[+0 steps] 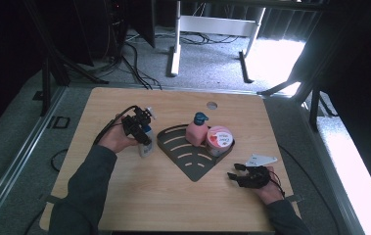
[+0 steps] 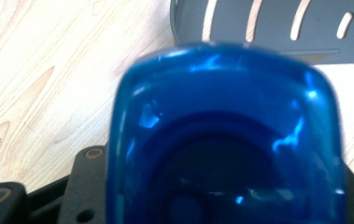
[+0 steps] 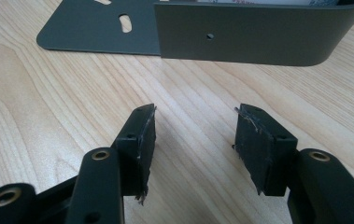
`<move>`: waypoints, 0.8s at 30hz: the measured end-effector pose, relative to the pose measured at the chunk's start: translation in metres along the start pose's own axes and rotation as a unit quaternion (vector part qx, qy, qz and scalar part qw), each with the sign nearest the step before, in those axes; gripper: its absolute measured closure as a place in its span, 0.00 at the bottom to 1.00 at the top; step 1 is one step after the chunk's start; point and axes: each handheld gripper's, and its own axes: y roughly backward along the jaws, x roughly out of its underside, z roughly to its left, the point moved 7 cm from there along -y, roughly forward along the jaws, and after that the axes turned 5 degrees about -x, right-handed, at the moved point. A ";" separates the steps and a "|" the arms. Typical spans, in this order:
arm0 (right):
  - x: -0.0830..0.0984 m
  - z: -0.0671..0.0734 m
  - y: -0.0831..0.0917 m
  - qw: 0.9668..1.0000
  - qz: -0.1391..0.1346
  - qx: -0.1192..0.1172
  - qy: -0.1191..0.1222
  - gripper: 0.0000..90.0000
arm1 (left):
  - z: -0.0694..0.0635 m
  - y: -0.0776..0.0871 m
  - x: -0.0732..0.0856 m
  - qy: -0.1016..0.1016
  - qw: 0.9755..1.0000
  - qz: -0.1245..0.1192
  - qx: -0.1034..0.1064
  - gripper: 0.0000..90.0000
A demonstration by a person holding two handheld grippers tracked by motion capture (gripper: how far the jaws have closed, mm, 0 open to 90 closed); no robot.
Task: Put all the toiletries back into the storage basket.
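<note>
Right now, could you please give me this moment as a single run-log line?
left gripper: around blue-capped white bottle, beside dark slotted corner tray | right gripper: open, empty, over wooden table | tray: pink pump bottle, round tub

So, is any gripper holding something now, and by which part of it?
The left gripper is around the upper part of a bottle with a blue cap; a firm grip cannot be told. The right gripper is open and holds nothing.

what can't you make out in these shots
- Bottle, high view: label too small to read; the left gripper and hand cover its top.
- Left gripper view: blurred blue cap hides the pads' contact.
- Jar, right gripper view: hidden behind the tray wall.
</note>
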 end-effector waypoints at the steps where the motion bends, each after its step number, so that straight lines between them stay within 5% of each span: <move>1: 0.000 0.000 0.000 1.000 0.000 0.000 0.000 0.53 | 0.001 0.000 -0.001 0.003 1.000 -0.002 -0.001 0.49; 24: 0.000 0.000 0.000 1.000 0.000 0.000 0.000 0.53 | 0.000 -0.001 -0.002 0.006 1.000 -0.004 0.014 0.60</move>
